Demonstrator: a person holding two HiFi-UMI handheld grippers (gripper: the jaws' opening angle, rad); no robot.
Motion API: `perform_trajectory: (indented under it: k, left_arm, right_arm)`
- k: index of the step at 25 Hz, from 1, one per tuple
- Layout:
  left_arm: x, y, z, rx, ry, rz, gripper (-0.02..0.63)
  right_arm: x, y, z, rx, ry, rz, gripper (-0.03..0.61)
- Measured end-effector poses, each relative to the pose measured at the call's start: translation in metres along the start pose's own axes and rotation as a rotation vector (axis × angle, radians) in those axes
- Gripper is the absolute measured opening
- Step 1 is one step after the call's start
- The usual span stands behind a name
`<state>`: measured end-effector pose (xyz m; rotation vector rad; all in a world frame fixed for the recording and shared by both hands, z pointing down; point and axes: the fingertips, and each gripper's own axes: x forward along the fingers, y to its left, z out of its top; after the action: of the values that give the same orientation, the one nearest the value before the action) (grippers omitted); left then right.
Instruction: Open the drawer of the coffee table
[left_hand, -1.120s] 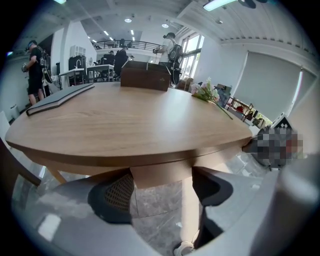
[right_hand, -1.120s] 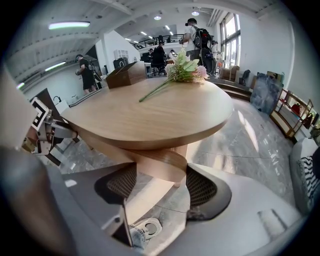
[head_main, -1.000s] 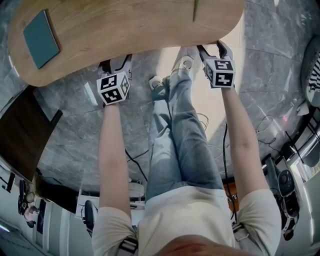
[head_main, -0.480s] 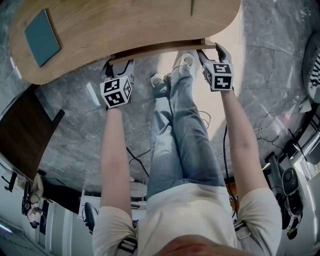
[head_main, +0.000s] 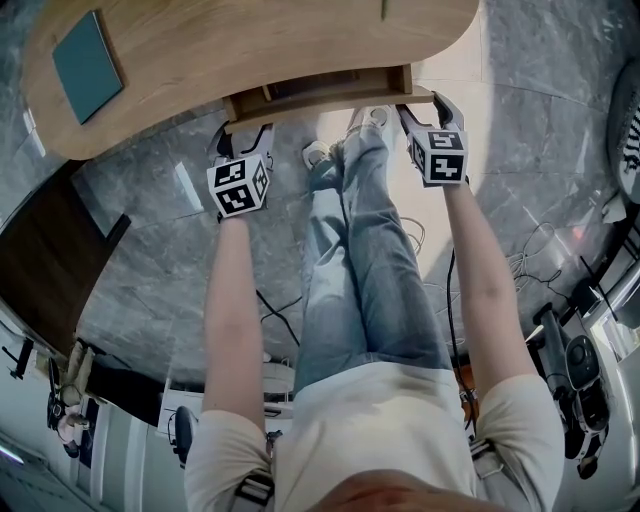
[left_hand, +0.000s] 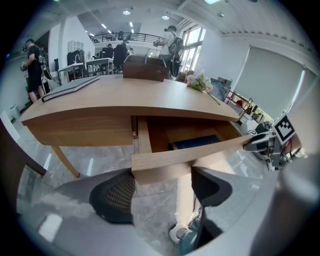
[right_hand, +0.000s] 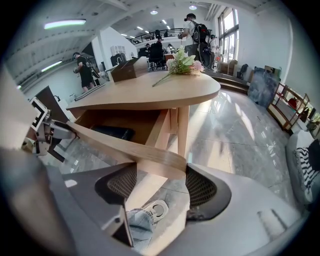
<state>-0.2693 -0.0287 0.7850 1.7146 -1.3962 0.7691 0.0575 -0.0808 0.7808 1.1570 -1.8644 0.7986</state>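
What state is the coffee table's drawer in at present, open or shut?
Partly open: the drawer stands out from the coffee table, and a dark blue item shows inside.

The coffee table (head_main: 250, 50) is pale honey wood with a fine grain, and its drawer (head_main: 320, 100) matches. The book (head_main: 88, 65) on it is teal, and the item (left_hand: 195, 142) inside the drawer is navy blue. The floor (head_main: 150, 250) is grey marble, veined white. The left gripper (head_main: 245, 130) and right gripper (head_main: 425, 103) bear cubes of black-and-white square markers, and their pads (left_hand: 115, 197) are black mesh. The person's jeans (head_main: 365, 270) are faded blue, the shirt (head_main: 380, 430) cream and the shoes (head_main: 372, 122) white.
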Motion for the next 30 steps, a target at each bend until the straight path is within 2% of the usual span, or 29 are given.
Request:
perform_trajectory:
  k: [30]
  left_arm:
    - [-0.04, -0.019, -0.077, -0.014, 0.056, -0.005, 0.356]
  right_arm:
    - [-0.039, 0.024, -0.078, 0.034, 0.069, -0.021, 0.307]
